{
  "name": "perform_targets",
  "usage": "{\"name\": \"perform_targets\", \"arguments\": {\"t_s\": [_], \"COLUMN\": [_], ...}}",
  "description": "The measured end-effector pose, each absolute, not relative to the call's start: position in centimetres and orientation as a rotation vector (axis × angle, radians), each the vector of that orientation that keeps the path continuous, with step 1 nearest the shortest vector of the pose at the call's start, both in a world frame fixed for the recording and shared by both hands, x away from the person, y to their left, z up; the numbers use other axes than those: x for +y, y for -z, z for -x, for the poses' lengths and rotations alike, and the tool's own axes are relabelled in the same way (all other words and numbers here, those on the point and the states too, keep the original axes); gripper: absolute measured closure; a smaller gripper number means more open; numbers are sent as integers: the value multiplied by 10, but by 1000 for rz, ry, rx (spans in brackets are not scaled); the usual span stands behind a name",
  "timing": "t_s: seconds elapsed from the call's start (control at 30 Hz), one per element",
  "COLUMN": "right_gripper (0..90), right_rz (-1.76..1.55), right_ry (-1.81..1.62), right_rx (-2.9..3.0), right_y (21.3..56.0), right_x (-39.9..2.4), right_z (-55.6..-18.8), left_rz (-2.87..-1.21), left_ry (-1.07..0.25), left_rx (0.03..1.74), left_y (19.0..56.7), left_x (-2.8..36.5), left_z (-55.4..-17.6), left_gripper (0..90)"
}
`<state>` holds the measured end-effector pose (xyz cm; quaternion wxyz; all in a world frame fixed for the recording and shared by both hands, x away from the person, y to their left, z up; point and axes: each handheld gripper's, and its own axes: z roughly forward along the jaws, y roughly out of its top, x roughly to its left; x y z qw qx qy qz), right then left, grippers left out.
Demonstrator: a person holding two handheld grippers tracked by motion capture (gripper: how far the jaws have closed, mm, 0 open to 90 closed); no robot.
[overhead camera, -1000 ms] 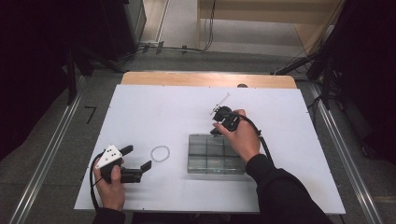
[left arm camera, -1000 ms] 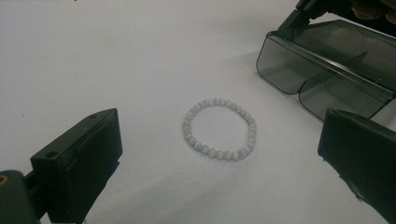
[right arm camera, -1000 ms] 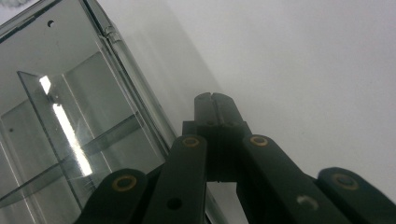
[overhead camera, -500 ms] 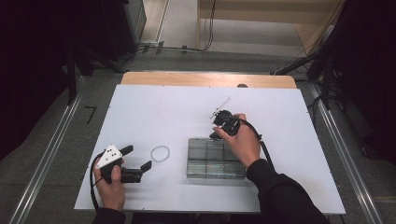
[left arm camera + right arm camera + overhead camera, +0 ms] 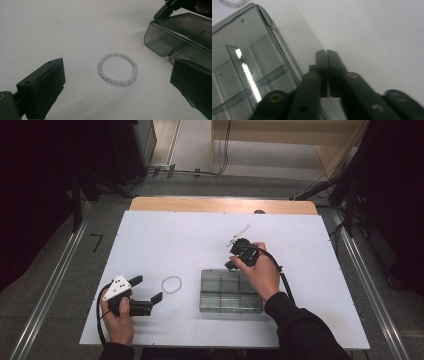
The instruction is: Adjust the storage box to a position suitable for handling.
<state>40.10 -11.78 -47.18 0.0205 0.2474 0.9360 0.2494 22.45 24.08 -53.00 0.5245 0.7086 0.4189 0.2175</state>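
Your left gripper rests on the table, jaws spread wide around nothing, aimed at the bead bracelet just ahead. Beyond it, your right gripper, jaws nearly together and just starting to part, has shifted slightly along the clear compartment box's far edge, grasping nothing. The bracelet is not yet boxed.

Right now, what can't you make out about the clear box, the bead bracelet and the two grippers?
- Clear plastic compartment box: its near right corner sits under the person's right hand in the high view; the frame edge cuts it off in both gripper views.
- White bead bracelet: single beads too small to tell in the high view.
- Right gripper: blurred; whether it touches the box is unclear.
- Left gripper: jaws cut by the frame edges.
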Motion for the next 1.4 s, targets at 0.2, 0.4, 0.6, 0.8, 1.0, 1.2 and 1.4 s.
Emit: {"name": "perform_targets", "arguments": {"t_s": [0.2,0.4,0.6,0.8,1.0,1.2,1.4], "right_gripper": [610,387,147,5,0,0,0], "right_rz": [-819,-850,-833,-813,-832,-838,-822], "right_ry": [-883,-1027,-1196,-1279,-1364,-1437,-1482], "right_rx": [2847,2784,2693,2623,2547,2500,2455], "right_y": [465,458,452,448,447,447,450], "right_x": [-128,-141,-154,-167,-182,-199,-213], "right_z": [-401,-397,-386,-374,-362,-352,-338], "left_rz": [-1700,-1706,-1705,-1707,-1713,-1713,-1718], "left_ry": [-522,-522,-524,-524,-525,-526,-529], "left_rx": [1000,1000,998,996,998,997,994], "left_y": [530,530,530,530,530,530,530], "left_x": [241,240,240,240,240,240,239], "left_z": [-225,-225,-224,-224,-224,-224,-224], "left_gripper": [0,0,0,0,0,0,0]}}
